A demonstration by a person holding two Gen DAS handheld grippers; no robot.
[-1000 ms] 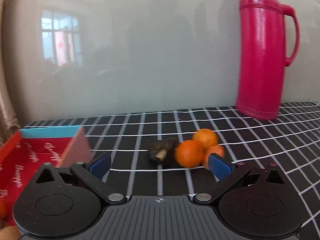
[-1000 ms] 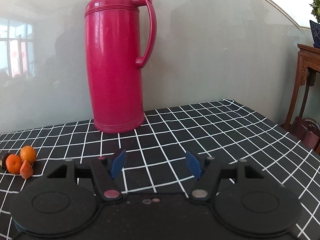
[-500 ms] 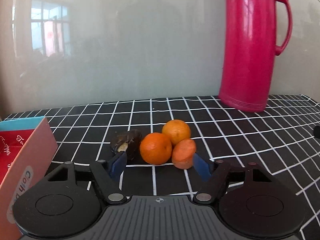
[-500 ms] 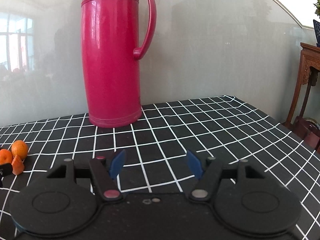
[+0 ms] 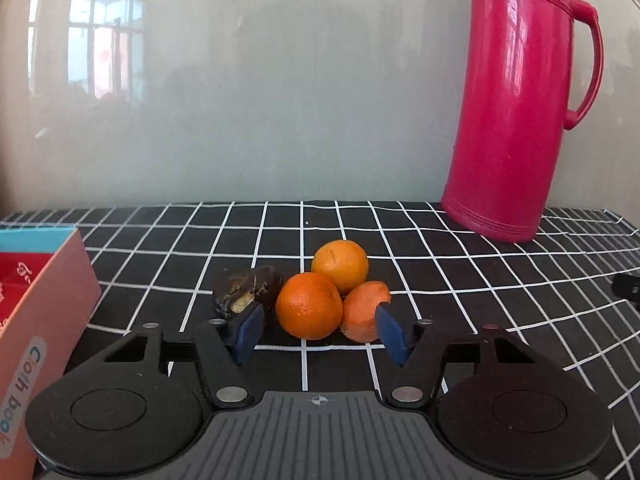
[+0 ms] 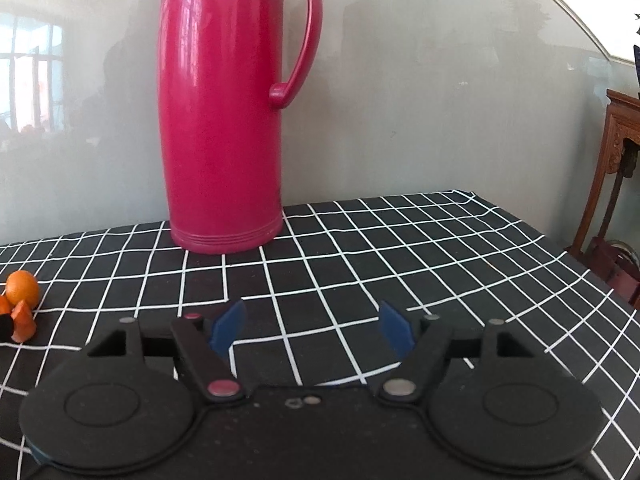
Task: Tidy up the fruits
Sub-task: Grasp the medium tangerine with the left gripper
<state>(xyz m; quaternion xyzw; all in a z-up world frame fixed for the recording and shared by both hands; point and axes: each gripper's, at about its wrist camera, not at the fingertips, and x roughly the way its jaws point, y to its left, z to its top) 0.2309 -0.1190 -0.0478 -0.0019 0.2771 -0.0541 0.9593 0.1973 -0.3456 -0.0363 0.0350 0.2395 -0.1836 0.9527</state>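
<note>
Left claw (image 5: 316, 334), fingers wide and empty, frames the near orange (image 5: 309, 306) in a fruit cluster mid-tabletop (image 5: 460, 280). Step: reaching to grasp. Next: advance, close, carry to box (image 5: 36, 320) at left. Right claw (image 6: 310, 330) wide, idle.

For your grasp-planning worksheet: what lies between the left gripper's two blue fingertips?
In the left wrist view, the left gripper, open, frames the nearest round orange tangerine; nothing else lies between.
</note>
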